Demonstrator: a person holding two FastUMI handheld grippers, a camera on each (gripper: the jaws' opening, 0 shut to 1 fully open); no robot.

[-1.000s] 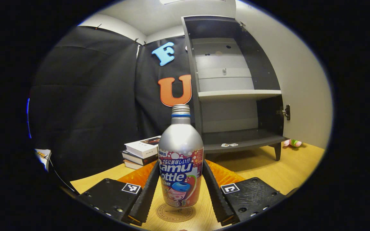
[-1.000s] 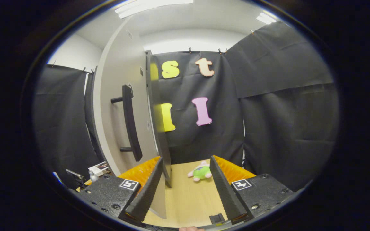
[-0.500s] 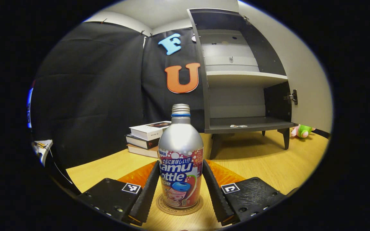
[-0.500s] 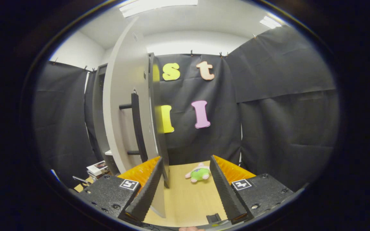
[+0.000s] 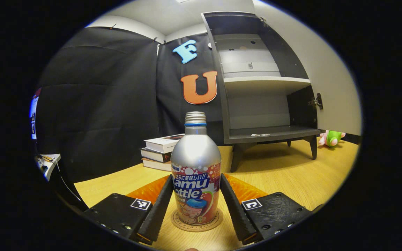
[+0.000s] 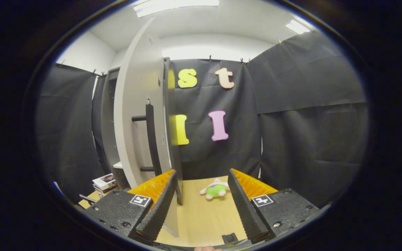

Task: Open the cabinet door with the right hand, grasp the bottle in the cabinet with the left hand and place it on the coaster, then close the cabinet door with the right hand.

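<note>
Between the left claw (image 5: 195, 205) fingers, the bottle (image 5: 196, 179) stands upright on the coaster (image 5: 196, 223).
Both fingers press its sides. The right claw (image 6: 201, 205) is open and empty; the door (image 6: 141, 115), ajar, hangs just ahead to its left, handle (image 6: 151, 139) vertical.

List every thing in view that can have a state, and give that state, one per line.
bottle: upright on the coaster, cap on, between the left gripper's fingers.
coaster: flat on the table, bottle on it.
cabinet door: open.
cabinet: open, shelves bare but for small scraps.
left gripper: whether it presses the bottle, cannot tell.
right gripper: open, holding nothing.
books: stacked, closed.
plush toy: lying on the table.
</note>
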